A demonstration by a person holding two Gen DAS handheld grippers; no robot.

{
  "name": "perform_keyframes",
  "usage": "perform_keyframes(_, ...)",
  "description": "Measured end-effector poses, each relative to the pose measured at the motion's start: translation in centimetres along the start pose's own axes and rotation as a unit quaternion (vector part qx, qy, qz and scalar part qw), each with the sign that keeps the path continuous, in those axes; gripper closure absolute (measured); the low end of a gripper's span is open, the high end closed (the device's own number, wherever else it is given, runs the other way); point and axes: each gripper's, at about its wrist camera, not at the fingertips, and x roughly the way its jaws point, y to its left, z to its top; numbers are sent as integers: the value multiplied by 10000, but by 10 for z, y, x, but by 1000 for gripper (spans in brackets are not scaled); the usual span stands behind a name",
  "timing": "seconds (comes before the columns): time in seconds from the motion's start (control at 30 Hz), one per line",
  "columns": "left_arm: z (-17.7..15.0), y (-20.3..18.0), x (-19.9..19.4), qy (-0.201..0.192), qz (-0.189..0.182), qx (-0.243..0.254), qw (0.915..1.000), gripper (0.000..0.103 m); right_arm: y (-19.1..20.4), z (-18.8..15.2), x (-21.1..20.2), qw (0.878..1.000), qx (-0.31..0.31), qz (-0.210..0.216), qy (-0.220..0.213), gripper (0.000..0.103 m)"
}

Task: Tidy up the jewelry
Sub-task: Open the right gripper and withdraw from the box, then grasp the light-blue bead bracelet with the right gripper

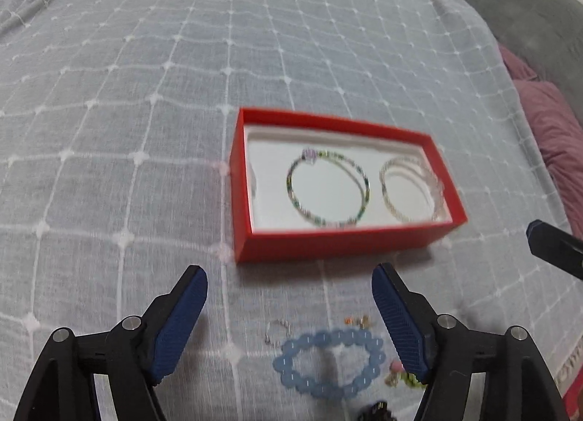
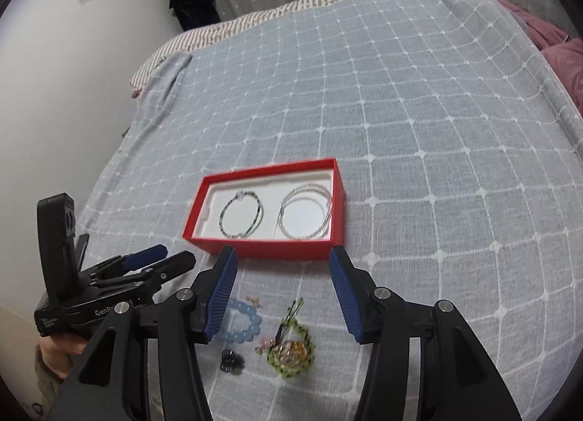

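Observation:
A red box (image 1: 328,244) (image 2: 255,251) lies open on the bed. It holds a multicoloured beaded bracelet (image 1: 328,188) (image 2: 241,215) and a clear beaded bracelet (image 1: 411,188) (image 2: 304,211). In front of the box lie a blue bead bracelet (image 1: 329,362) (image 2: 240,322), a green bead piece with an amber charm (image 2: 289,348), a small ring (image 1: 277,330), tiny earrings (image 1: 359,319) (image 2: 254,299) and a small dark piece (image 2: 231,360). My left gripper (image 1: 289,286) is open and empty above the blue bracelet. My right gripper (image 2: 282,268) is open and empty above the loose jewelry.
The bed has a grey-blue checked cover (image 1: 145,129) (image 2: 419,129). Pink bedding (image 1: 554,137) and a grey pillow (image 1: 528,9) lie at the right. A white wall (image 2: 65,75) is at the left. The left gripper also shows in the right wrist view (image 2: 160,260).

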Motion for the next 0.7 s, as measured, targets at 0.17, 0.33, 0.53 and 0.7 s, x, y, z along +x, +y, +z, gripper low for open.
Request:
perform_keyframes(0.17,-13,8,4,211,-86,-245,9994,23,4,-17,0,9997,-85,-26,240,47)
perform_keyframes(0.33,-24,4,7,313,64,-184,9993,21,9,-32,-2,9990,-294,-176,301,47)
perform_keyframes(0.53,-38,3,14,587,117,-293,9978,19,-1,-37,5,9986,-96,-266,449,47)
perform_keyframes(0.7,-43,3,15,638,-58,-419,9971,20,-16,-37,13,9974,259,-228,630,47)
